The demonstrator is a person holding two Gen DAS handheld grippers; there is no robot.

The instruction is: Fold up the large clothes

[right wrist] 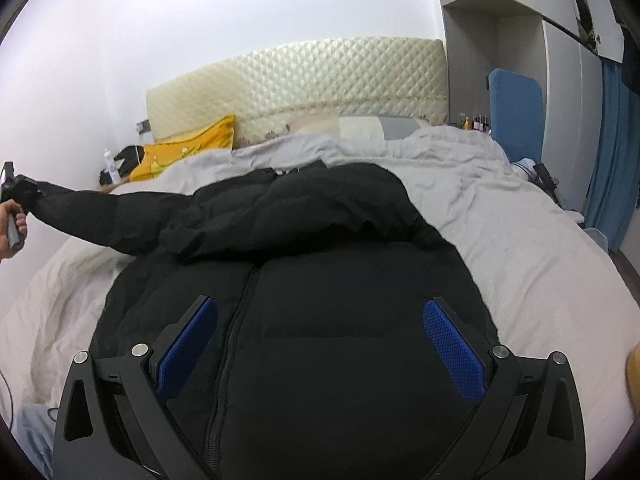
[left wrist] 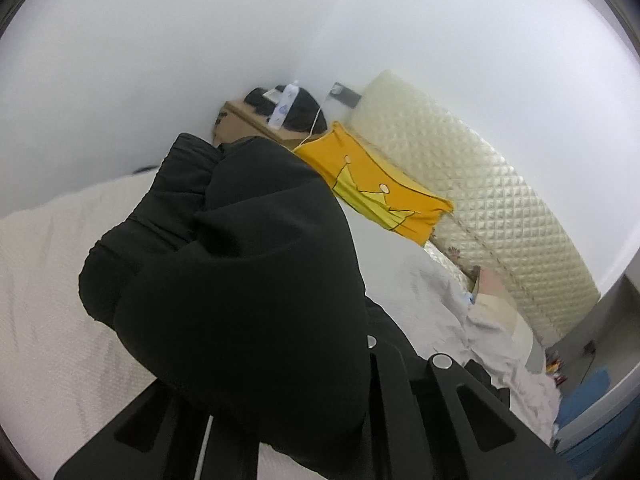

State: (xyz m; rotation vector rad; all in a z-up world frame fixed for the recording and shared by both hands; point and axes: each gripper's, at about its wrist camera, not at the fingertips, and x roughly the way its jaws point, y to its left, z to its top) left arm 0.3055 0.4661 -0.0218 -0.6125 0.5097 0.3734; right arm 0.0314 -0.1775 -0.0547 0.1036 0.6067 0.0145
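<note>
A black puffer jacket (right wrist: 320,280) lies front up on the bed, its zip running down the middle. Its left sleeve (right wrist: 112,212) is stretched out and raised off the bed to the left. My left gripper (right wrist: 28,196) is shut on the cuff, with a person's hand (right wrist: 10,220) on its handle. In the left wrist view the bunched sleeve (left wrist: 240,260) drapes over the gripper and hides its tips; only the finger (left wrist: 394,392) bases show. My right gripper (right wrist: 320,302) hovers open over the jacket's lower front, blue pads (right wrist: 188,344) wide apart and holding nothing.
The bed carries a rumpled grey duvet (right wrist: 500,220), a yellow pillow (right wrist: 188,152) and a quilted cream headboard (right wrist: 300,80). A blue chair (right wrist: 516,112) and grey wardrobe stand to the right. A cardboard box (left wrist: 236,120) with a bottle (right wrist: 110,164) sits in the left corner.
</note>
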